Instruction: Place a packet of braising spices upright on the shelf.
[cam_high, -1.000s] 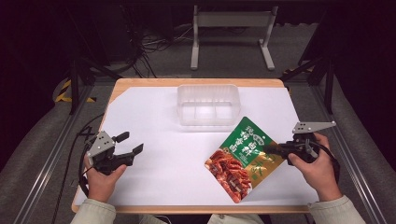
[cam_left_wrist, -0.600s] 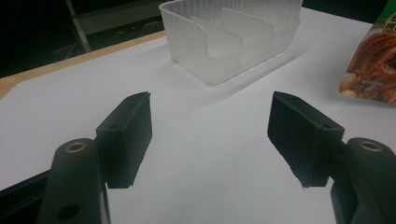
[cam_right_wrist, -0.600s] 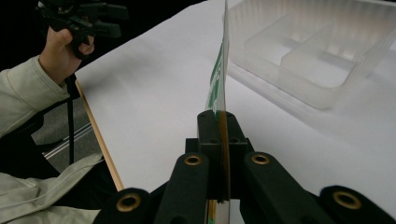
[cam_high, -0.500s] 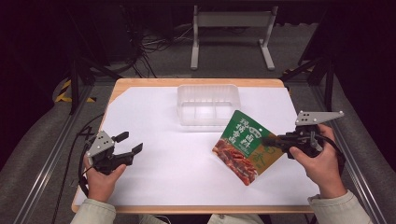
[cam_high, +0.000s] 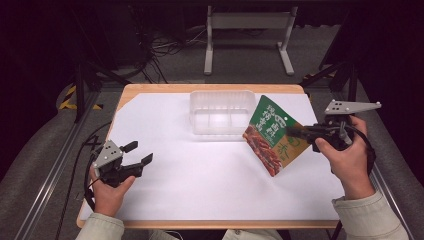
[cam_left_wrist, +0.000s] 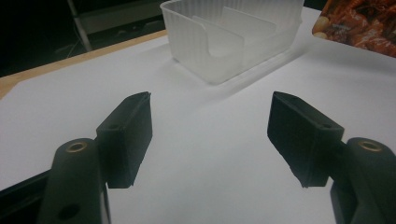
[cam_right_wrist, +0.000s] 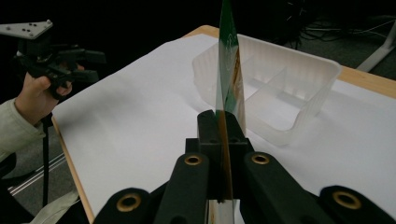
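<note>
Two grippers at work: we hold one in each hand at a wooden table (cam_high: 165, 89) covered with a white sheet (cam_high: 200, 175).
High view, right gripper (cam_high: 294, 132): we see its jaws pressed together on the right edge of a green snack bag (cam_high: 270, 134), pinching it.
High view, snack bag: we see it lifted off the sheet and tilted, its top corner up by the right end of a clear plastic tray (cam_high: 221, 112), its lower corner hanging over the sheet.
High view, tray: we find it at the far middle of the sheet, with dividers inside.
High view, left gripper (cam_high: 138, 153): we hold it low at the near left, jaws spread apart with nothing between them, well apart from the bag and tray.
Left gripper view, jaws: we see both black jaws standing wide over bare white sheet.
Left gripper view, tray (cam_left_wrist: 233, 32): we see it ahead on the sheet, past the jaws.
Left gripper view, snack bag (cam_left_wrist: 359, 21): we catch its printed corner at the top right, beside the tray.
Right gripper view, snack bag (cam_right_wrist: 227, 70): we see it edge-on, rising upright from the closed jaws.
Right gripper view, tray (cam_right_wrist: 280, 84): we see it just behind the bag; whether the two touch we cannot tell.
Right gripper view, left gripper (cam_right_wrist: 95, 65): we see it far off at the left edge of the table, in its hand (cam_right_wrist: 35, 95).
</note>
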